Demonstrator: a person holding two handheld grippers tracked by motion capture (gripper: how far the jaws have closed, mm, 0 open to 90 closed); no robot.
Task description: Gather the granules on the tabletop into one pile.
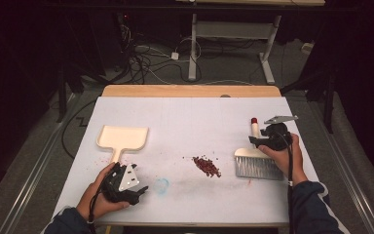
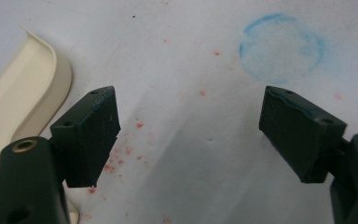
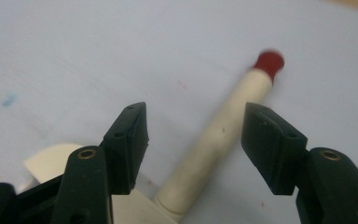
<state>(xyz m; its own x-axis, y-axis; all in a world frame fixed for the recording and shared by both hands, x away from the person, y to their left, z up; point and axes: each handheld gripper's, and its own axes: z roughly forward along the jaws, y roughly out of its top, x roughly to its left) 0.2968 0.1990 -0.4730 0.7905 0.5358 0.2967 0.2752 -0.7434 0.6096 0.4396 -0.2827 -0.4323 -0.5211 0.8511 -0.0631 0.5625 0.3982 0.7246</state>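
Observation:
A cream dustpan (image 1: 123, 138) lies flat at the table's left, handle toward me; its rim (image 2: 18, 98) shows in the left gripper view. My left gripper (image 1: 135, 187) is open just below the dustpan handle, with bare table between its jaws. A small pile of dark red bits (image 1: 206, 165) sits mid-table. To its right lies a hand brush (image 1: 258, 165) with grey bristles and a cream handle with a red tip (image 3: 269, 62). My right gripper (image 1: 259, 141) is open, its jaws on either side of the brush handle (image 3: 219, 140), apart from it.
A faint blue ring mark (image 2: 282, 46) and pink stains are on the white table cover (image 1: 190, 122). A wooden strip (image 1: 190, 90) edges the far side. Cables and desk legs (image 1: 193, 46) lie on the floor beyond.

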